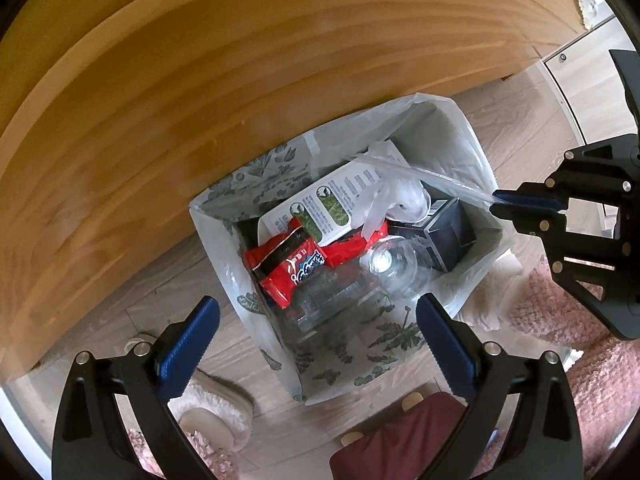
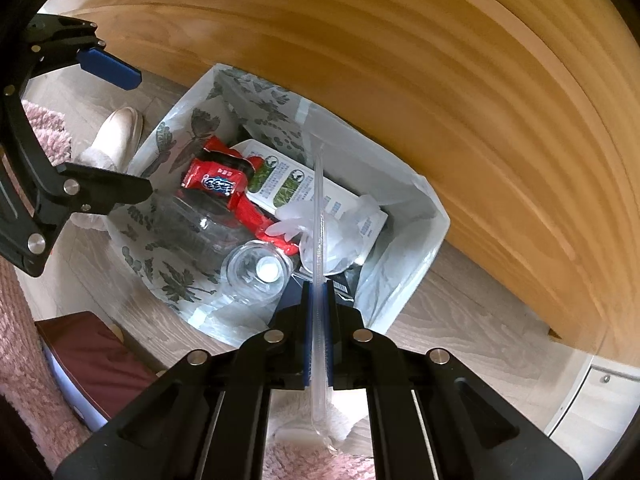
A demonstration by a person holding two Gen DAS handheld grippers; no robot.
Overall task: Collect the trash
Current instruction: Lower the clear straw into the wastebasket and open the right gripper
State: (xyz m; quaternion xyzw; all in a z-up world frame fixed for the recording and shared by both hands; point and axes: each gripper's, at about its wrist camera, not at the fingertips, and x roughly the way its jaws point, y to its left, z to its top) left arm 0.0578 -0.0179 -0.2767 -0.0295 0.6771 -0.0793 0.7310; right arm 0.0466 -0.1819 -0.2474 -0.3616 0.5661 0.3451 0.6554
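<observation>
Right gripper (image 2: 318, 312) pinches a clear straw wrapper (image 2: 319, 208) above the lined bin (image 1: 240, 208); left gripper (image 1: 318, 330) hangs spread and empty. Bottle (image 1: 390, 266), packets already binned; wrapper remains.

Domestic interior, probably a living room or bedroom. Evidence: wood-look plank floor (image 1: 516, 120), pale wooden table (image 1: 200, 92), fluffy slippers (image 1: 216, 408), pink shag rug (image 1: 600, 380), and a leaf-patterned lined waste bin (image 1: 384, 344) holding household packaging.
</observation>
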